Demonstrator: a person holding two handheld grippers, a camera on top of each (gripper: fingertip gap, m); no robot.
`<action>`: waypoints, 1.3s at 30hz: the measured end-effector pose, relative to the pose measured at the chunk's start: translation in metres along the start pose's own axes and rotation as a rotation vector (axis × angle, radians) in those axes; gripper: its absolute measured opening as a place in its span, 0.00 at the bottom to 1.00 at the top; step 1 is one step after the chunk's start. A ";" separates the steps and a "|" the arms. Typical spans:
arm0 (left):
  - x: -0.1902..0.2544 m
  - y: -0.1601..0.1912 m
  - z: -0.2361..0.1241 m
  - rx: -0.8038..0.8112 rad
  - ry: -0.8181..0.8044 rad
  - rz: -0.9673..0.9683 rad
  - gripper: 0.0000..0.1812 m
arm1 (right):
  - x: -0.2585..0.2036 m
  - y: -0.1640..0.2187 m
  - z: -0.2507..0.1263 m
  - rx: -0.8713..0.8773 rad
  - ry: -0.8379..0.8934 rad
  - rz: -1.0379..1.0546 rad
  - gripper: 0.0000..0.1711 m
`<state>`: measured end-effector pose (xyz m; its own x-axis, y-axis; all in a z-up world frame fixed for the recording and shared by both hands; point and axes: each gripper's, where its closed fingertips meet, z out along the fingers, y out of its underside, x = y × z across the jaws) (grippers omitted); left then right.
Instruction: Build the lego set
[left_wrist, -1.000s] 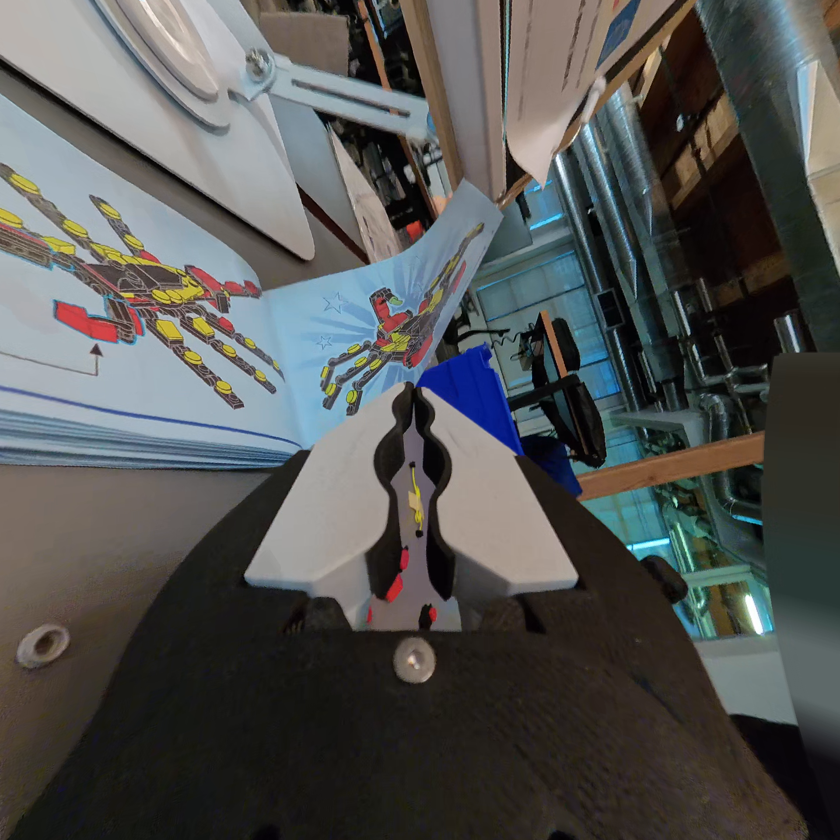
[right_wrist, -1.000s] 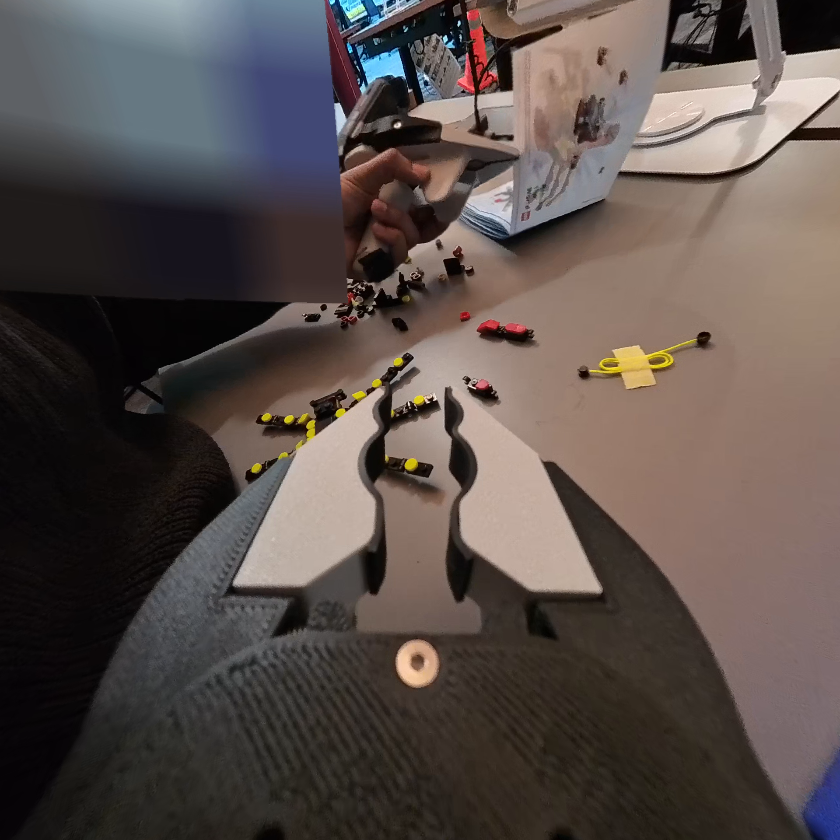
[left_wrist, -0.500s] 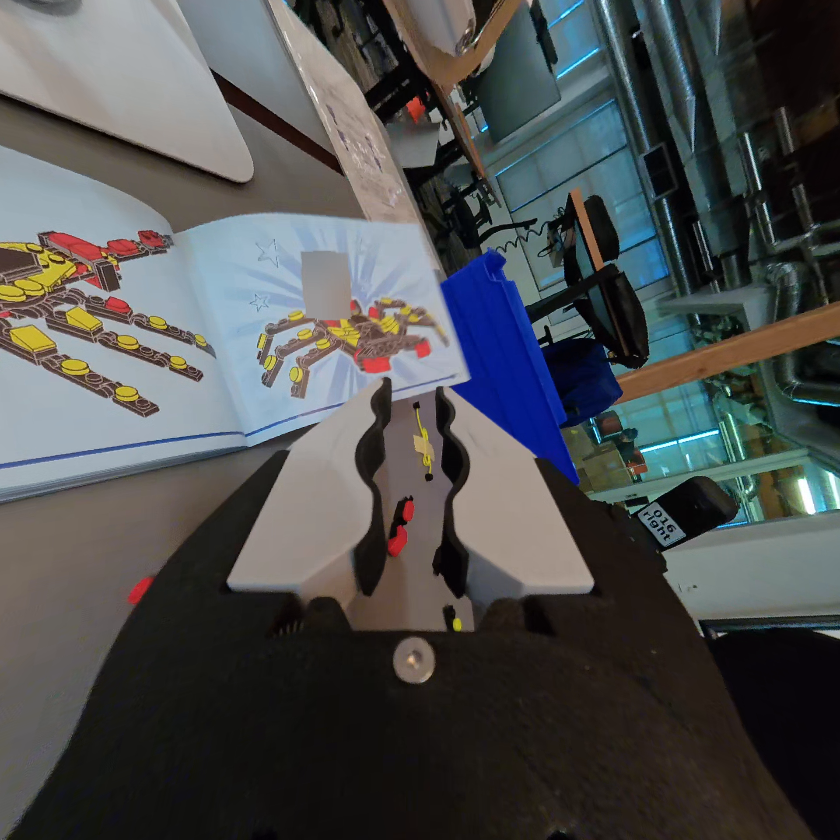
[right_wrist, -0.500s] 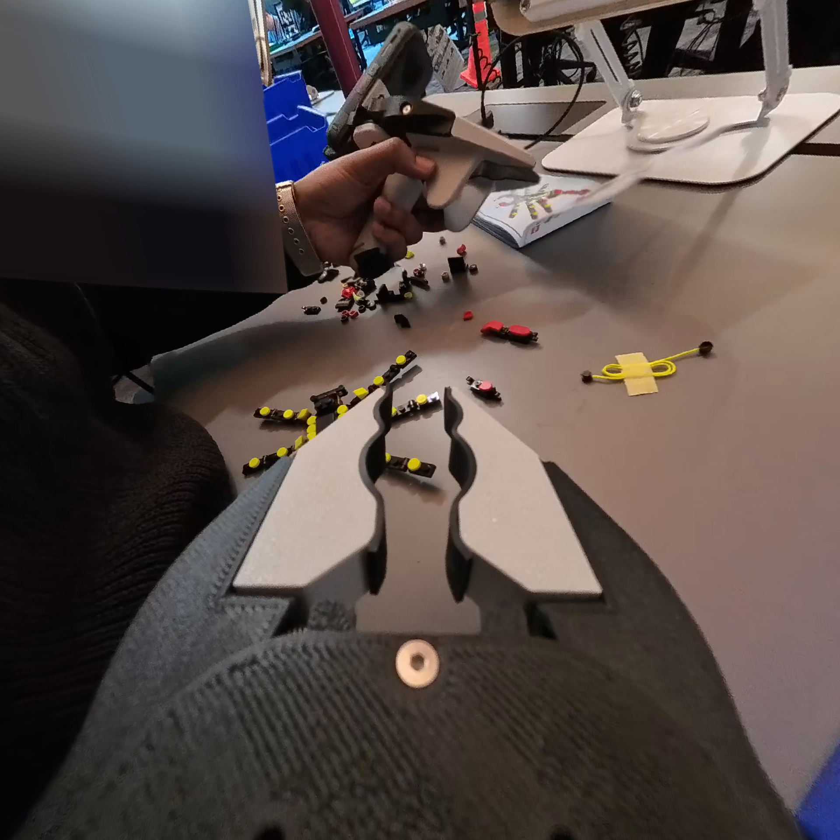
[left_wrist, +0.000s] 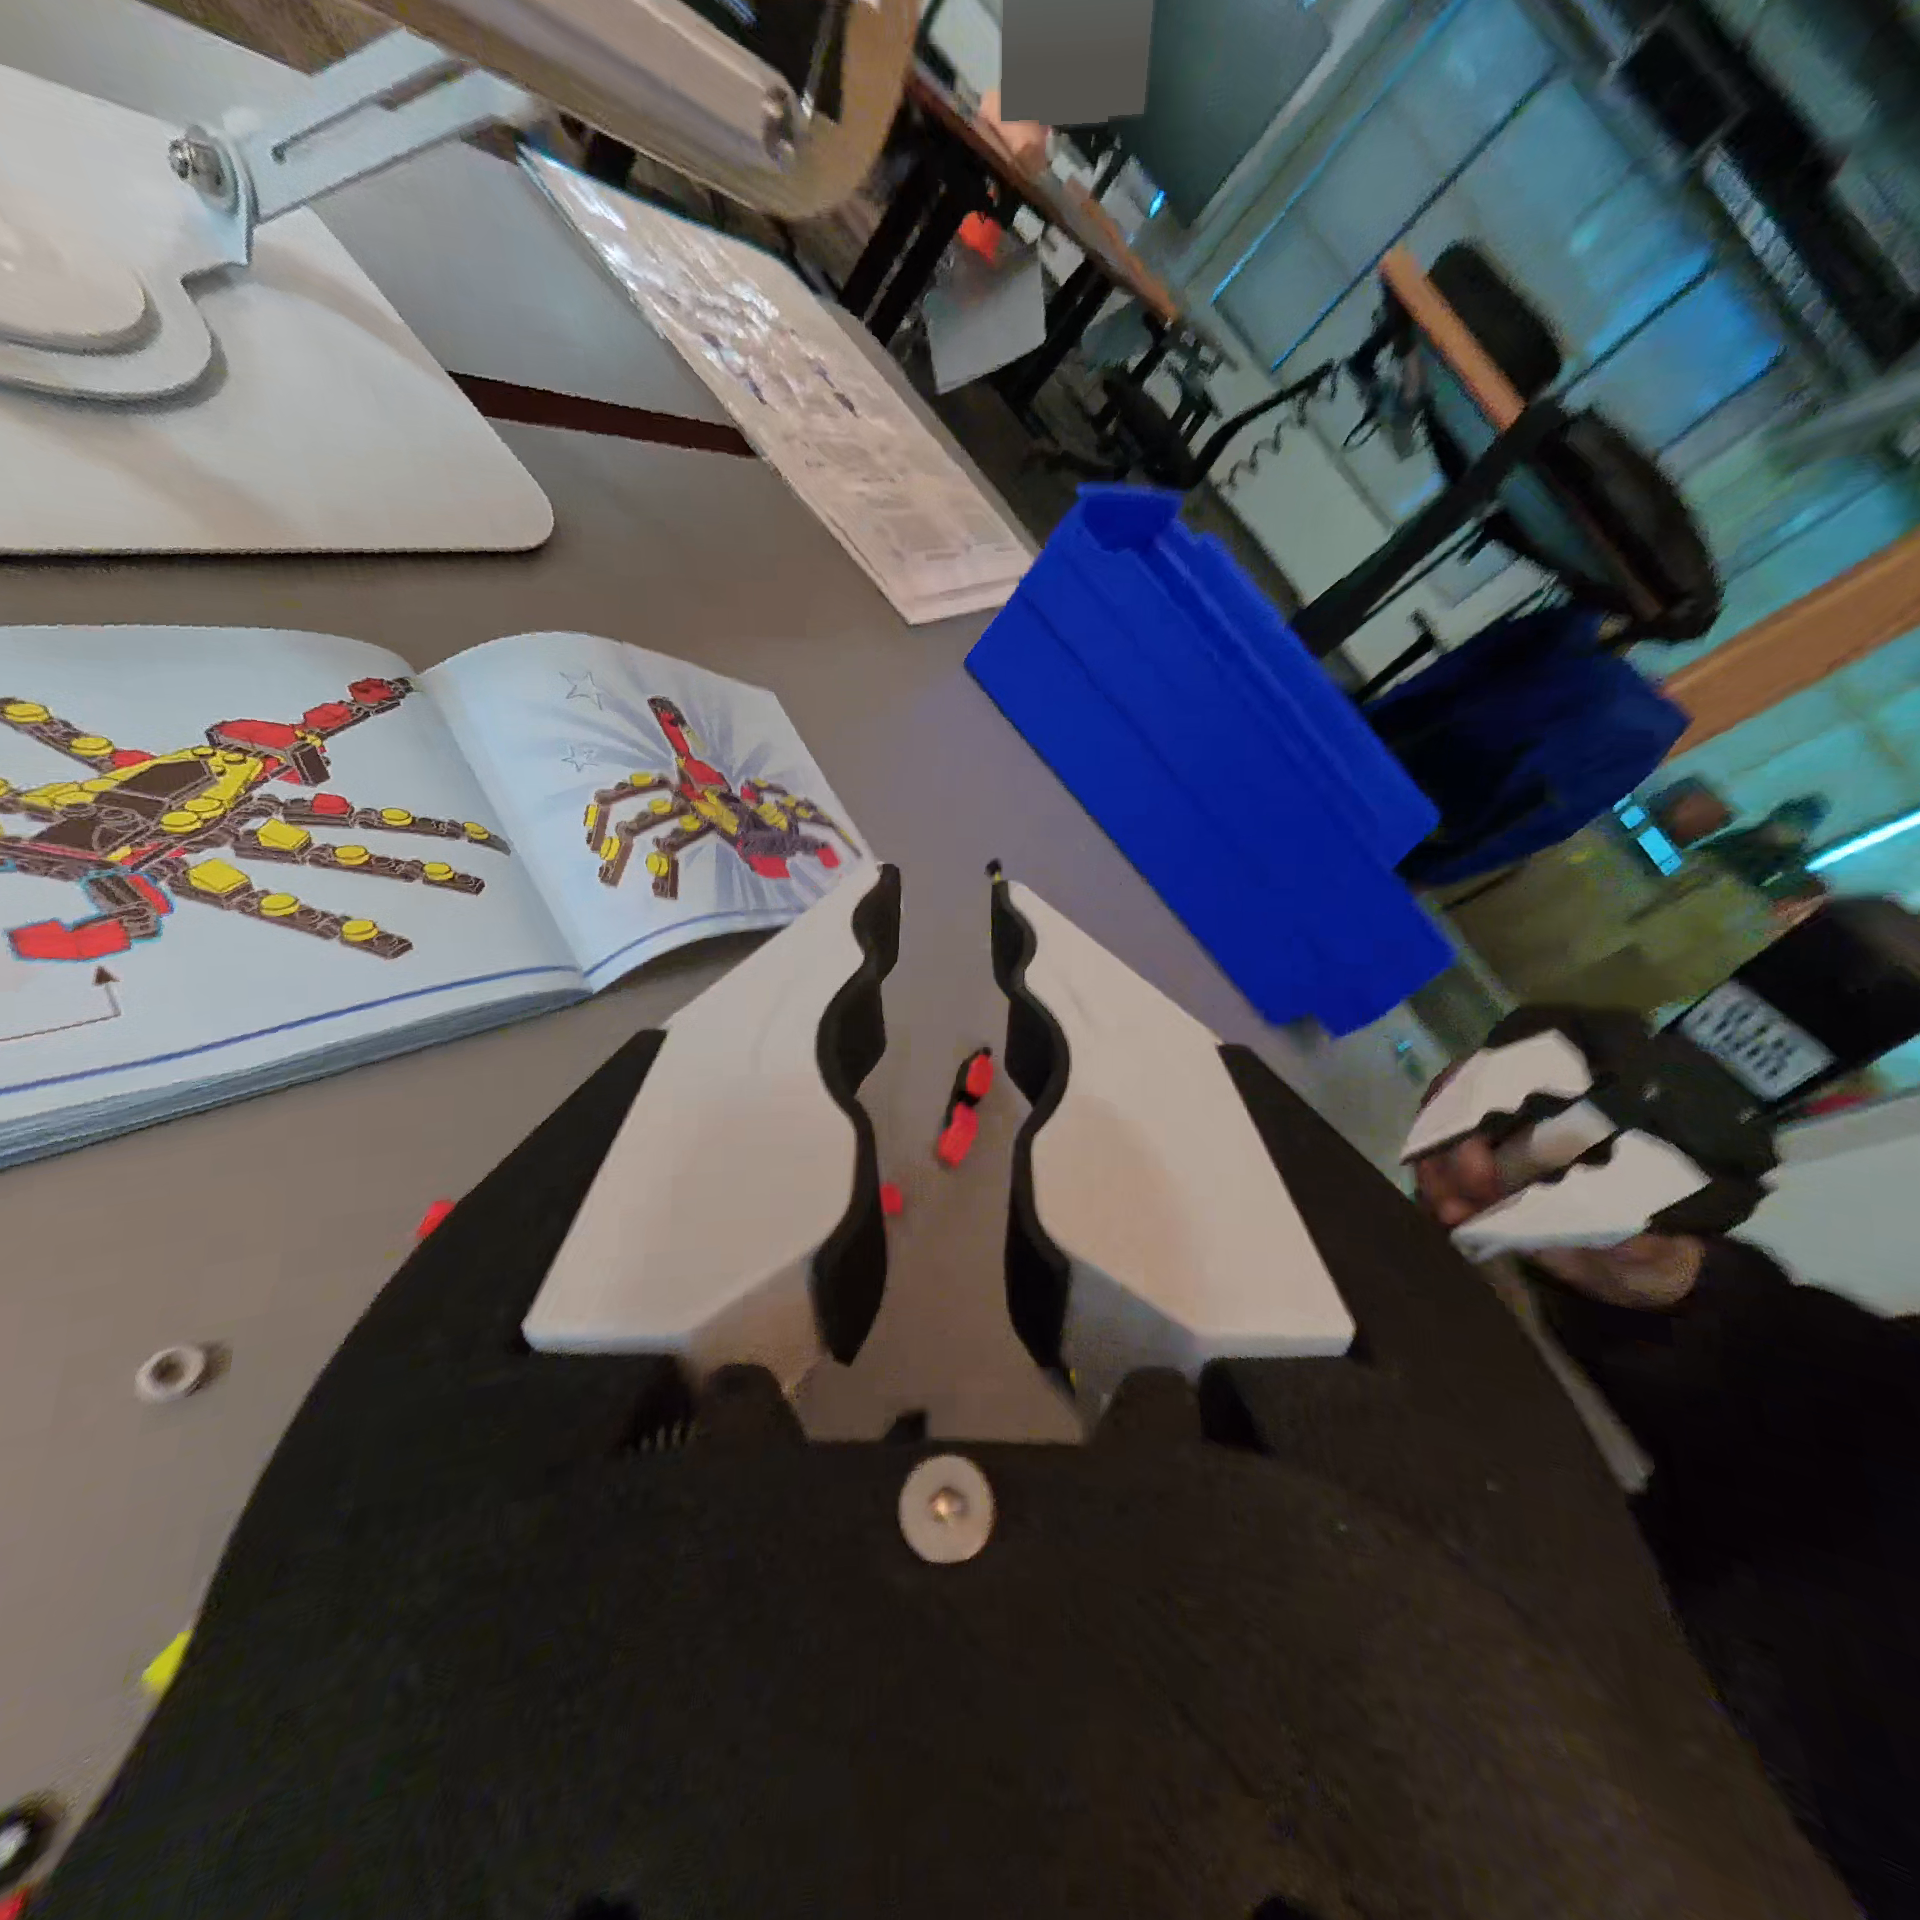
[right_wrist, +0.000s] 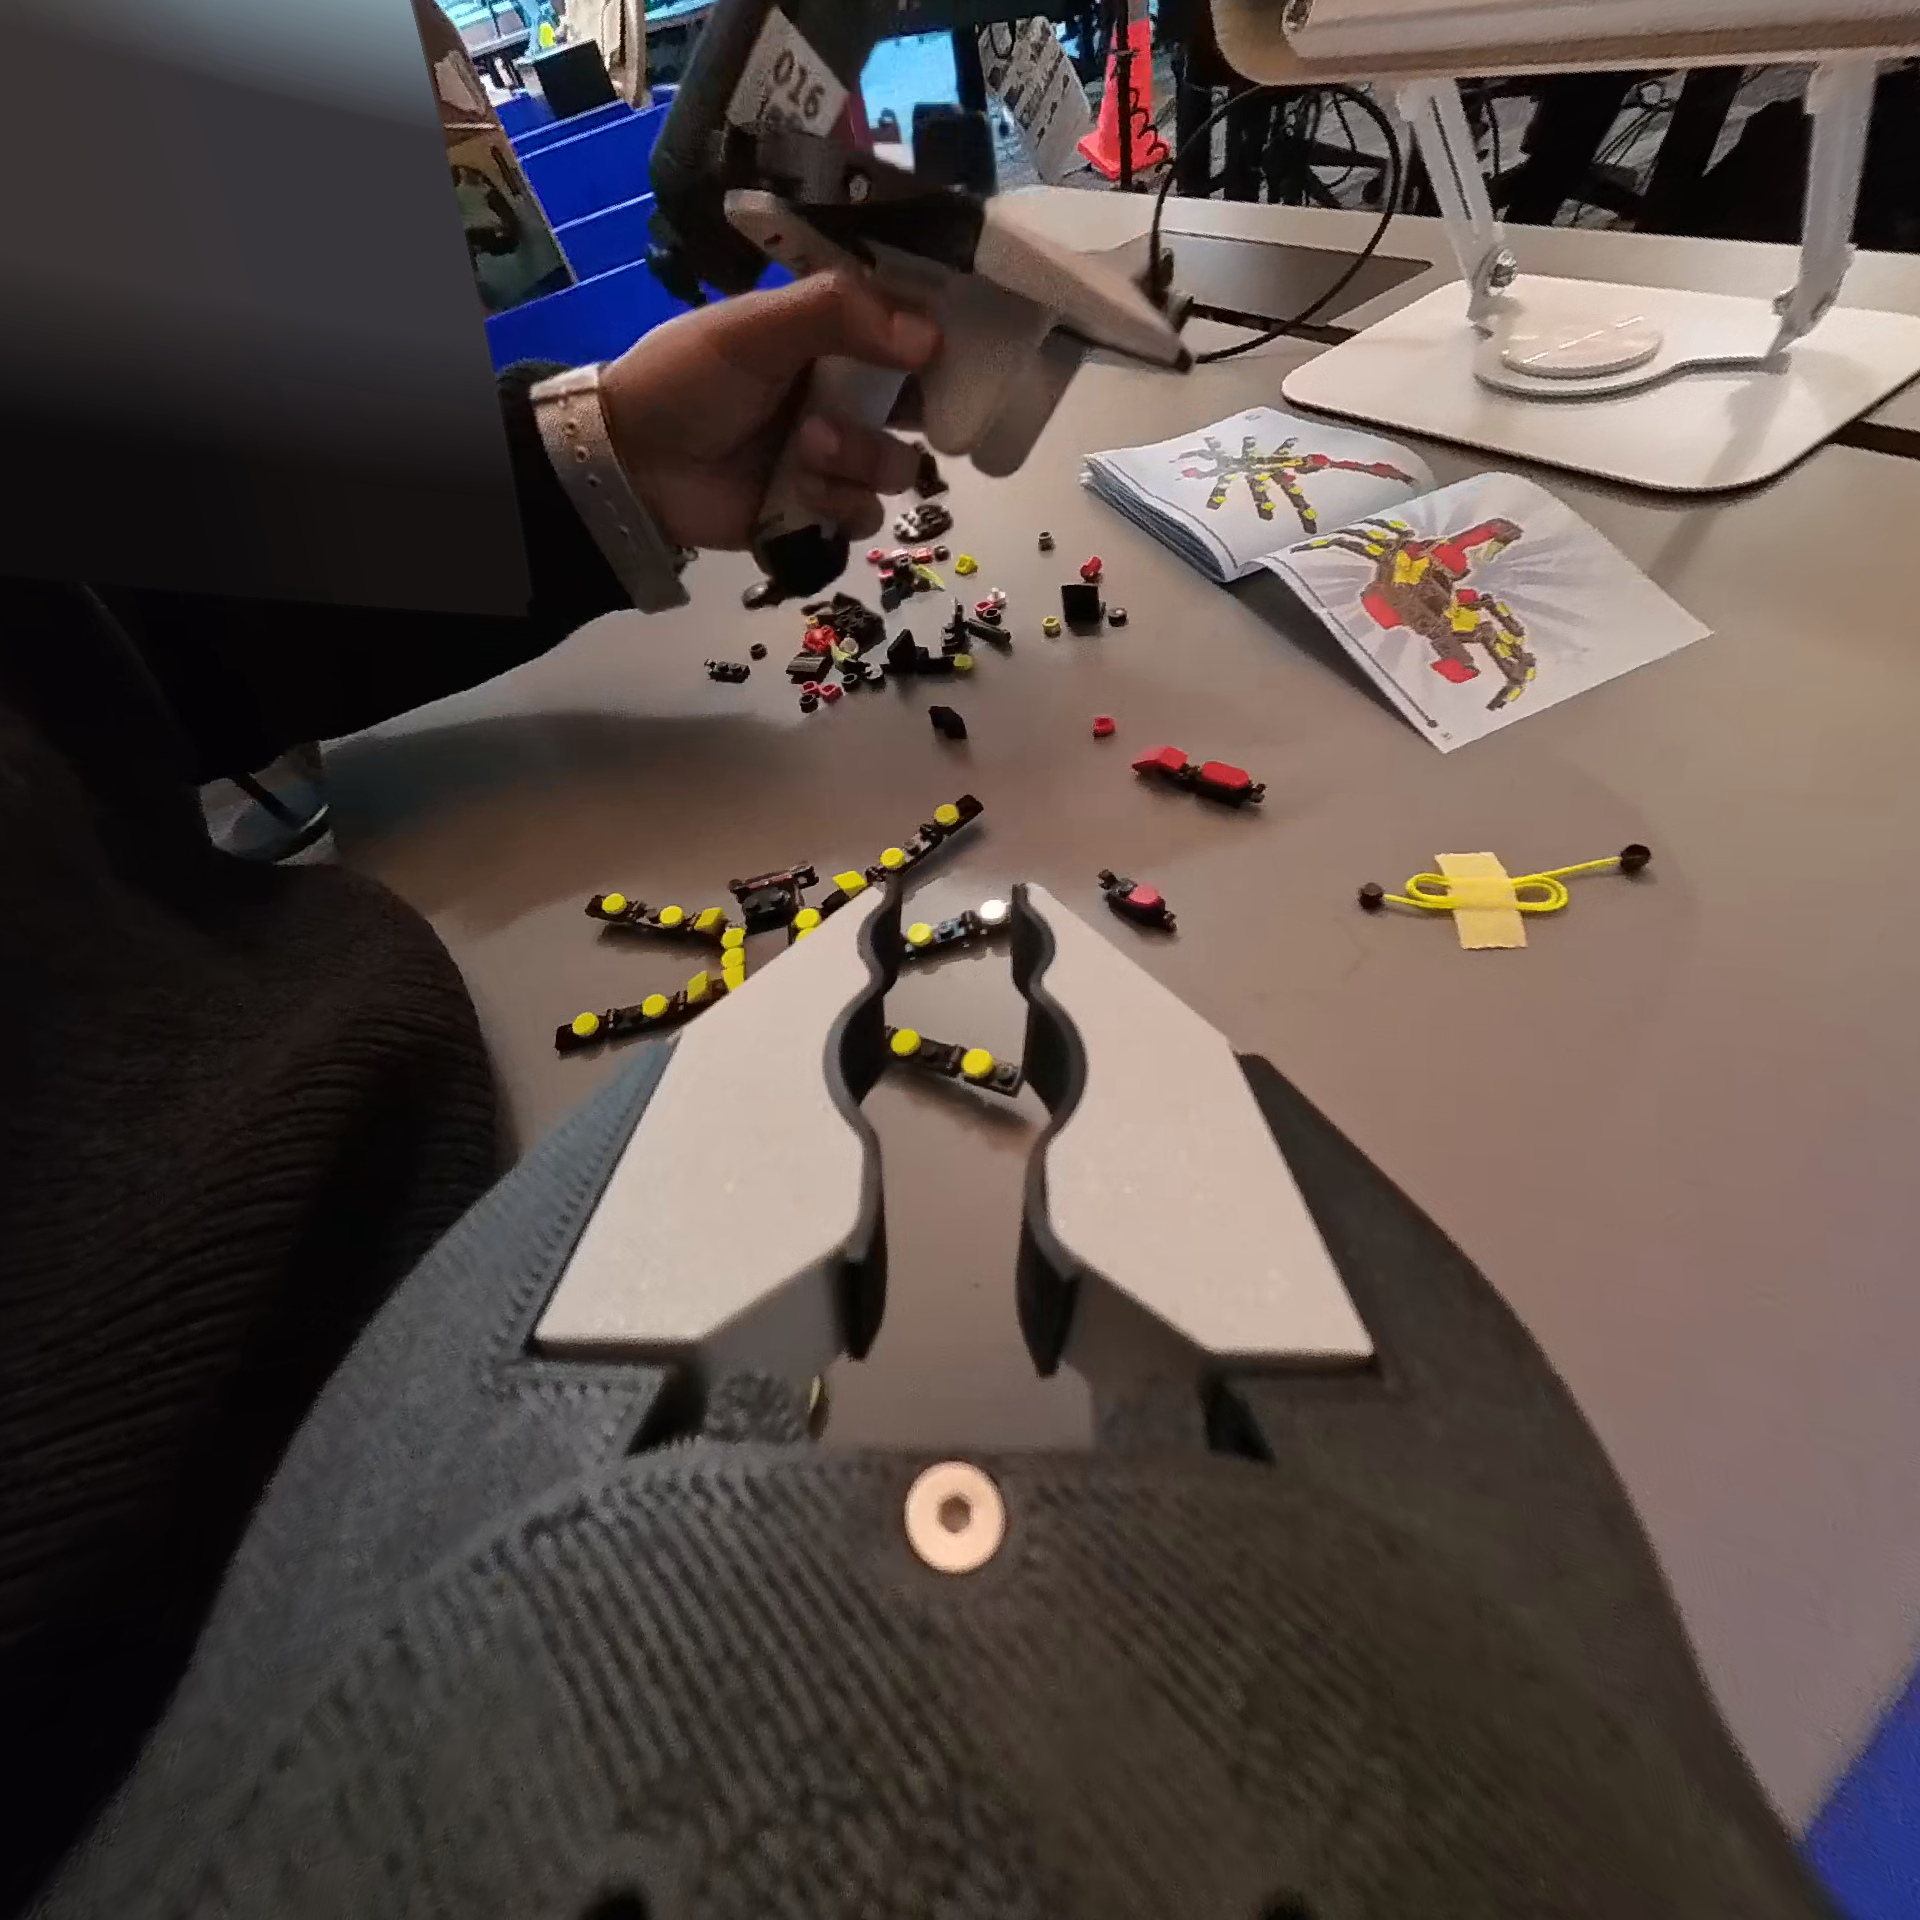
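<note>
on the grey tabletop, the open paper instruction booklet lies flat beside scattered small black, red and yellow lego pieces. left gripper jaws spread, empty. right gripper jaws spread, empty, above a black-and-yellow lego leg strip.

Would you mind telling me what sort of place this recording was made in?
Probably a workshop or lab: a grey worktable, stacked blue bins, an orange traffic cone, and exposed ducts beyond.
</note>
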<state>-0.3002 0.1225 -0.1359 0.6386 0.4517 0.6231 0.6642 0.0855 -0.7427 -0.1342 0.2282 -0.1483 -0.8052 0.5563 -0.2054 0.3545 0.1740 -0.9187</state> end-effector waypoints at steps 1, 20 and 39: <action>0.001 0.007 -0.003 -0.025 -0.021 0.049 0.08 | -0.001 0.000 0.000 -0.003 -0.001 -0.006 0.11; -0.012 0.106 -0.040 -0.395 -0.238 0.407 0.02 | -0.015 0.003 0.007 -0.033 -0.022 -0.061 0.10; -0.009 0.099 -0.023 -0.286 -0.204 0.382 0.02 | -0.013 0.002 0.007 -0.014 -0.041 -0.023 0.10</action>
<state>-0.2315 0.1063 -0.2098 0.7864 0.5698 0.2385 0.4964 -0.3530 -0.7931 -0.1259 0.2153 -0.1501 -0.8319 0.5182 -0.1985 0.3424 0.1980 -0.9184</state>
